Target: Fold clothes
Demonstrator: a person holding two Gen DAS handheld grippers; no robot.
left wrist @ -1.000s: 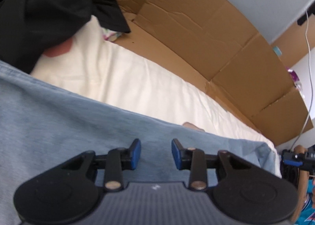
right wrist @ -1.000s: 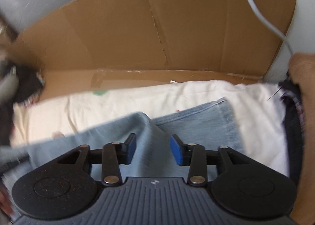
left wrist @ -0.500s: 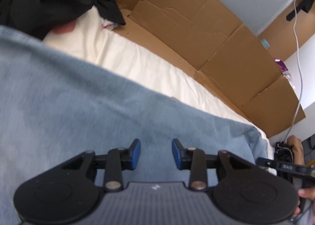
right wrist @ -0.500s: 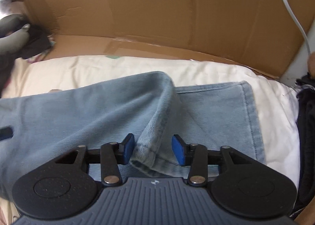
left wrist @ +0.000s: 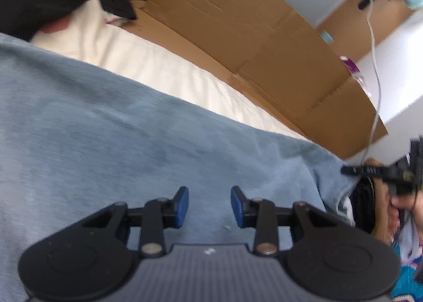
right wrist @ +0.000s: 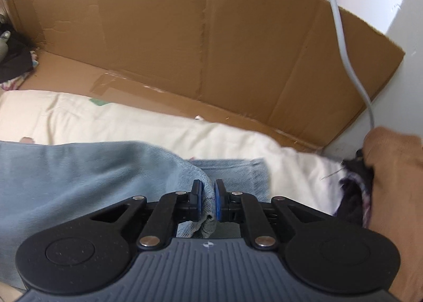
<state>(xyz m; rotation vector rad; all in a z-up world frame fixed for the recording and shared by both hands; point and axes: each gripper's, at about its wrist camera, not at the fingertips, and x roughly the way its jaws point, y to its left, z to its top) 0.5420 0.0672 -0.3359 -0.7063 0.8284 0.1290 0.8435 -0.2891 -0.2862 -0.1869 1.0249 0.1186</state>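
Here right claw (right wrist: 208,202) pinches jeans (right wrist: 79,169) hem — just closed.

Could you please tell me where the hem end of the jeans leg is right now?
In the right wrist view, the hem sits low at centre, pinched in the right gripper, whose jaws have just been closing on it, with the cream sheet beyond.

Right gripper (right wrist: 208,202): jaws have just been closing, now clamped on a bunched fold of the light blue jeans (right wrist: 79,169), previously apart over flat denim. Left gripper (left wrist: 209,206): shifted across the jeans (left wrist: 105,143); more denim and less cream bedsheet (left wrist: 164,64) is shown.
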